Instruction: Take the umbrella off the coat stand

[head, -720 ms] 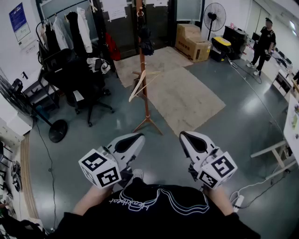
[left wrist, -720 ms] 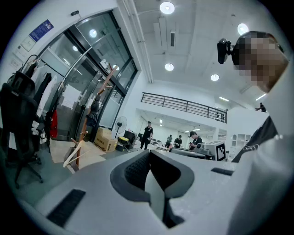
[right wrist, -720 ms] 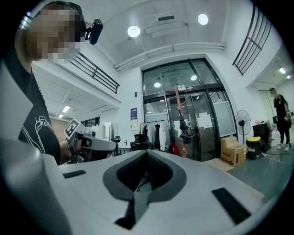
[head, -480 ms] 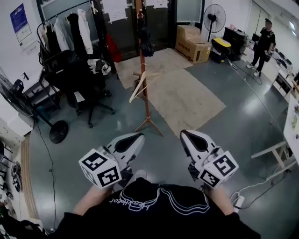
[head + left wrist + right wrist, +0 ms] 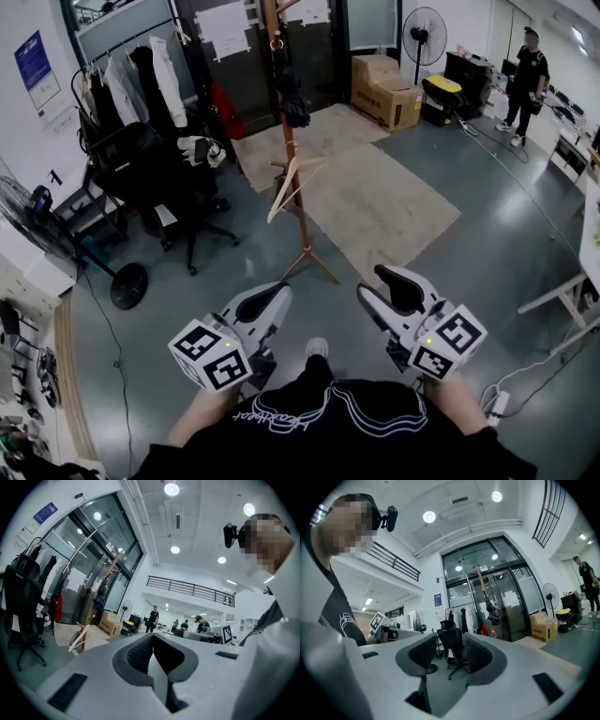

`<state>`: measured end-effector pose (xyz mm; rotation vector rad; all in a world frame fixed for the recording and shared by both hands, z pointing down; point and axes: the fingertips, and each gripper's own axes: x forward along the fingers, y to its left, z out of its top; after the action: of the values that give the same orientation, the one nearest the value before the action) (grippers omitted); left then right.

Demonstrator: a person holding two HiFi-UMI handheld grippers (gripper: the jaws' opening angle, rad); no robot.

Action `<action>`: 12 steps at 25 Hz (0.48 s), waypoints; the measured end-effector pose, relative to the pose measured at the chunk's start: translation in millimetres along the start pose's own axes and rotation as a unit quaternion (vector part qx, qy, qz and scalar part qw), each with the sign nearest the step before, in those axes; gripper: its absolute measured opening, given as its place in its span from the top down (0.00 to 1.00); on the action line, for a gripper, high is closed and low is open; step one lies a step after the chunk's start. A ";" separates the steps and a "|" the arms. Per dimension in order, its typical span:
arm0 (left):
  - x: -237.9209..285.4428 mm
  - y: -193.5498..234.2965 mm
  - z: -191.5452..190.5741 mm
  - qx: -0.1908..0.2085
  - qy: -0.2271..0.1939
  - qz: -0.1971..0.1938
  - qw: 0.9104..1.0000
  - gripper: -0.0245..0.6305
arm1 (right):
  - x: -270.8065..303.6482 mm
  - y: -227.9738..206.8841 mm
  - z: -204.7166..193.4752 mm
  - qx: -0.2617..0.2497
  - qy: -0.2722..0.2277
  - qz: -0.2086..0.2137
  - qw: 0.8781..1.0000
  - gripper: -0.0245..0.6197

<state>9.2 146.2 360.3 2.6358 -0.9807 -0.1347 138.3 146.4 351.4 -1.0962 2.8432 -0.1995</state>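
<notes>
We're in the approach, by the look of it: the umbrella [image 5: 293,101] hangs dark and folded high on the coat stand [image 5: 300,220], well apart from both tools across the grey floor [image 5: 141,356], and nothing has been touched yet. The left hand-held gripper [image 5: 274,296] sits level with its jaws pressed together and empty, while the right hand-held gripper [image 5: 379,287] is level too, jaws partly apart with nothing between them. Next, I reckon: walk in, raise the right one to the umbrella, take hold, and lift it clear of the stand.
</notes>
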 end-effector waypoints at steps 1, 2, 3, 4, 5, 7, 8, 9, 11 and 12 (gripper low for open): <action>-0.2 4.3 -0.5 -0.004 0.000 0.002 1.000 0.96 | 2.9 -2.2 -0.8 0.002 0.000 -0.003 1.000 0.66; -0.2 8.8 -0.7 -0.007 0.000 0.004 1.000 0.96 | 6.2 -4.8 -1.3 0.003 0.000 -0.005 1.000 0.63; 0.1 13.7 -0.4 -0.010 -0.001 0.006 1.000 0.96 | 10.2 -7.3 -1.7 0.002 0.001 -0.007 1.000 0.60; 0.6 19.1 0.5 -0.013 -0.002 0.007 1.000 0.96 | 14.9 -9.5 -2.1 -0.002 0.003 -0.009 1.000 0.57; 1.1 25.0 1.7 -0.016 -0.004 0.009 1.000 0.96 | 20.3 -11.4 -2.8 -0.007 0.006 -0.009 1.000 0.53; 2.7 37.9 3.9 -0.019 -0.009 0.011 1.000 0.96 | 32.0 -16.8 -3.8 -0.018 0.005 -0.012 1.000 0.50; 4.4 44.9 4.5 -0.020 -0.011 0.013 1.000 0.96 | 37.6 -20.8 -3.9 -0.020 0.003 -0.013 1.000 0.49; 6.8 52.3 5.1 -0.021 -0.014 0.015 1.000 0.95 | 43.2 -25.7 -3.7 -0.022 0.001 -0.014 1.000 0.48; 13.1 70.0 7.7 -0.025 -0.016 0.019 0.999 0.96 | 56.3 -36.5 -2.9 -0.024 0.001 -0.014 1.000 0.45; 16.4 80.2 9.9 -0.028 -0.017 0.021 0.999 0.96 | 64.5 -42.3 -2.0 -0.025 0.002 -0.015 1.000 0.43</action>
<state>-30.0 75.9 378.1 2.5682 -1.0289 -0.1940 118.4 72.2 357.6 -1.1490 2.8512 -0.1344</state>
